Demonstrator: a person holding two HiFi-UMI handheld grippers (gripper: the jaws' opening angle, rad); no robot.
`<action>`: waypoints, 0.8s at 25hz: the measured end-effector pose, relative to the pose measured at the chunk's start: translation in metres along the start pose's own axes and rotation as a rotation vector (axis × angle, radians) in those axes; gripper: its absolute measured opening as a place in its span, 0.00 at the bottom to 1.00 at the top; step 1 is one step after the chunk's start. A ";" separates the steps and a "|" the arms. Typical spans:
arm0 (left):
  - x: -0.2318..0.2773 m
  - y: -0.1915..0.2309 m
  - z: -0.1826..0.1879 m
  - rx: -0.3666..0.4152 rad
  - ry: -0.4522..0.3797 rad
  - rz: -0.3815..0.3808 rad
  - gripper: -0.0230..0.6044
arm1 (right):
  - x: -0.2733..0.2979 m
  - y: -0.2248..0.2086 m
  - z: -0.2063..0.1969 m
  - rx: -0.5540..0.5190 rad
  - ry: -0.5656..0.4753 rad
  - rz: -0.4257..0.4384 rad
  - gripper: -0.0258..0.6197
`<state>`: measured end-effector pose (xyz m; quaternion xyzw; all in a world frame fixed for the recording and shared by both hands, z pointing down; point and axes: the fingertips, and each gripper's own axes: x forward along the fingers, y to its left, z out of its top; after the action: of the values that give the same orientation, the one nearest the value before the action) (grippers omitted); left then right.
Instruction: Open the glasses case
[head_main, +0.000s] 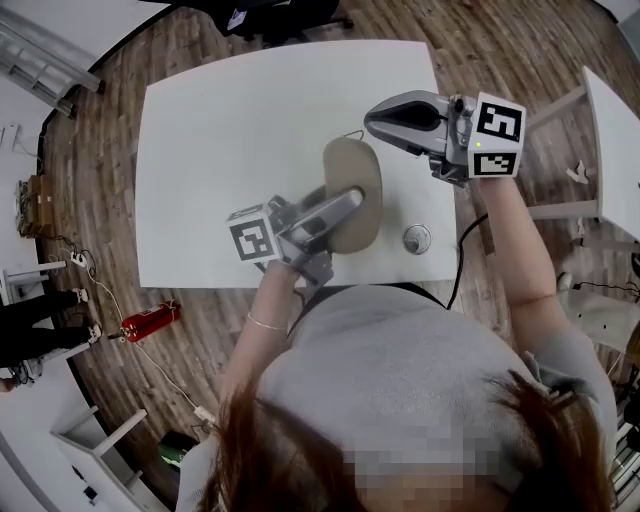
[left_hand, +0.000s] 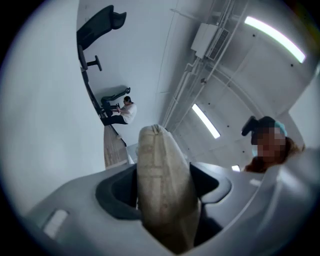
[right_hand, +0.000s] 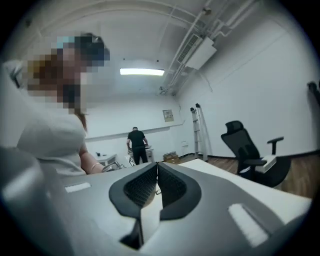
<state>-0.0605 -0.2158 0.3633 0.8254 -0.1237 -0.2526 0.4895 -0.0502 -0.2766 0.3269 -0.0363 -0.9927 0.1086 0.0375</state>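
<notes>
A beige, oval soft glasses case (head_main: 350, 165) is held up above the white table (head_main: 220, 150). My left gripper (head_main: 352, 200) comes in from the near side and is shut on the case's near half. In the left gripper view the case (left_hand: 162, 185) stands edge-on between both pads. My right gripper (head_main: 372, 120) hovers at the case's far right end, jaws shut. A thin loop (head_main: 355, 134) sticks out of the case beside its tips. In the right gripper view the right gripper (right_hand: 157, 175) shows closed pads with a bit of beige case (right_hand: 146, 198) behind them.
A small round metal thing (head_main: 417, 238) lies on the table near its front right corner. Another white table (head_main: 610, 150) stands at the right. A red fire extinguisher (head_main: 150, 320) lies on the wooden floor at the left. An office chair (right_hand: 250, 150) stands nearby.
</notes>
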 end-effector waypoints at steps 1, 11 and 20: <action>0.002 -0.007 -0.001 0.019 0.015 -0.010 0.52 | 0.001 -0.006 -0.001 0.065 -0.002 0.044 0.05; 0.002 -0.036 -0.008 0.072 0.049 -0.118 0.52 | 0.007 0.023 0.006 0.422 -0.015 0.613 0.12; 0.002 -0.052 -0.008 0.089 0.005 -0.182 0.52 | 0.004 0.028 0.018 0.383 -0.128 0.675 0.04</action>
<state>-0.0568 -0.1847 0.3205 0.8547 -0.0579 -0.2881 0.4279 -0.0536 -0.2532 0.3031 -0.3460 -0.8871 0.3003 -0.0563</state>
